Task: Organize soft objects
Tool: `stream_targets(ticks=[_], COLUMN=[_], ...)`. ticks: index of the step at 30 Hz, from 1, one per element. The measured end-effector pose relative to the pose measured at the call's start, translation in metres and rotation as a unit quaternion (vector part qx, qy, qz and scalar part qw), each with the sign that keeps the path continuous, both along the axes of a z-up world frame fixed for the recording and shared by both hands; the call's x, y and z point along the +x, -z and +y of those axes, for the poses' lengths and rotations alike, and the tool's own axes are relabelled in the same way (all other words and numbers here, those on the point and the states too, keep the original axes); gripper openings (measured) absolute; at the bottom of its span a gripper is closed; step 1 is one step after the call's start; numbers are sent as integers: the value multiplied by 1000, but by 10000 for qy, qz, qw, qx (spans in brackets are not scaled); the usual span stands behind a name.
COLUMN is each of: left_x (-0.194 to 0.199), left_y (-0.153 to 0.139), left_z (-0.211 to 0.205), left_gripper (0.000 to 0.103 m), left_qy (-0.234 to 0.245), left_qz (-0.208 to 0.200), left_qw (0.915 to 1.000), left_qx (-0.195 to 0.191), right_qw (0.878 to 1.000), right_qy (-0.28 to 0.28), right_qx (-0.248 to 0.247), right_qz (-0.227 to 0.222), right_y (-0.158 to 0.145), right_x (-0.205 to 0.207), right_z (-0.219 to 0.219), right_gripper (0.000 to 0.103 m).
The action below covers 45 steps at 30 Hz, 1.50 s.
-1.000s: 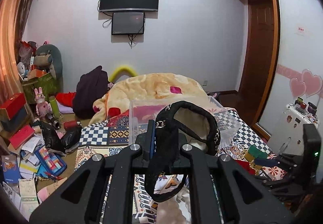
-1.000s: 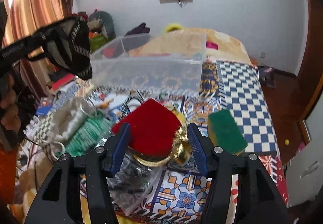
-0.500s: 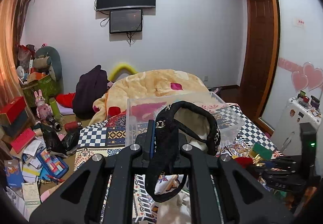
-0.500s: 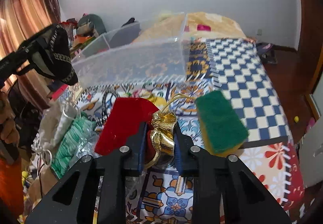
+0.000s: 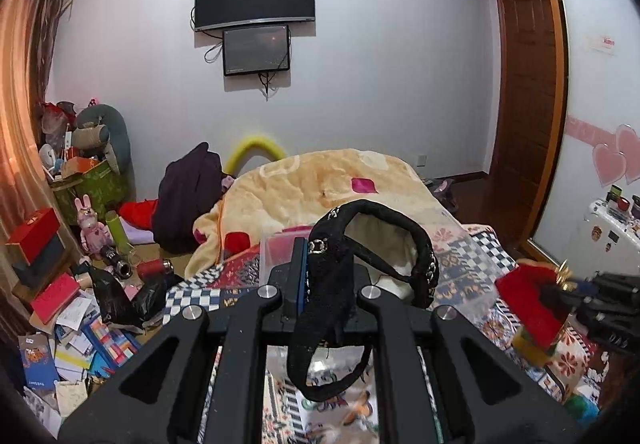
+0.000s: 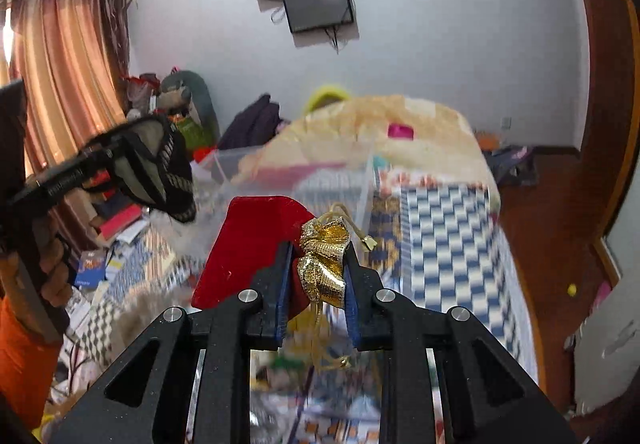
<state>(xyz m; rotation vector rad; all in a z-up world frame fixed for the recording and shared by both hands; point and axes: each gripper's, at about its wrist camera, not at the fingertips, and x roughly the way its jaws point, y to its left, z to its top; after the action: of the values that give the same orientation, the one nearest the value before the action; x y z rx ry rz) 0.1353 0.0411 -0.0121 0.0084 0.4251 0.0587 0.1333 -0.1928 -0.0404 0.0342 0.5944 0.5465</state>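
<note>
We see the left hand-held gripper [image 5: 326,286] pinching a black pouch [image 5: 360,264] just before the clear bin [image 6: 296,180]; the right hand-held gripper [image 6: 316,264] pinches a red pouch [image 6: 248,244] by its gold bow [image 6: 326,260], nearer us than that bin.

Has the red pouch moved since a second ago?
Yes. The red pouch, shut in the right gripper, has risen off the bedspread, now level with the clear bin.

no legible txt, labels or nos. anywhere
</note>
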Motion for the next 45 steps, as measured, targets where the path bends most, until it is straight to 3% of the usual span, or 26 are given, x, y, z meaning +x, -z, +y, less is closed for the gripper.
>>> stream_targets(ticks=[11, 21, 28, 30, 34, 39, 41, 45], left_x=[46, 80, 88, 88, 84, 72, 67, 53], left_y=[19, 60, 71, 72, 75, 69, 66, 57], left_z=[12, 17, 12, 9, 6, 3, 1, 0], left_gripper=[10, 10, 10, 13, 44, 52, 60, 62], left_qy=[-124, 32, 103, 117, 163, 232, 247, 310], left_qz=[348, 1071, 1287, 1332, 1476, 1411, 1395, 1281], left_qw=[9992, 9936, 9911, 9906, 9884, 9893, 9895, 9908], left_qx=[-144, -348, -319, -279, -311, -278, -282, -301], right_qw=[9989, 9979, 9929, 9919, 9902, 9897, 9902, 9915], right_qy=[-100, -228, -311, -324, -382, -422, -429, -446], right_qx=[-93, -609, -1030, -1100, -1198, -1215, -1189, -1128], right_qz=[-453, 42, 498, 540, 600, 623, 600, 469], right_y=[-40, -8, 22, 24, 26, 25, 23, 16], right_x=[44, 84, 99, 100, 96, 89, 83, 75], right_z=[37, 69, 82, 82, 80, 77, 73, 66], right_gripper=[21, 21, 23, 23, 23, 27, 35, 50])
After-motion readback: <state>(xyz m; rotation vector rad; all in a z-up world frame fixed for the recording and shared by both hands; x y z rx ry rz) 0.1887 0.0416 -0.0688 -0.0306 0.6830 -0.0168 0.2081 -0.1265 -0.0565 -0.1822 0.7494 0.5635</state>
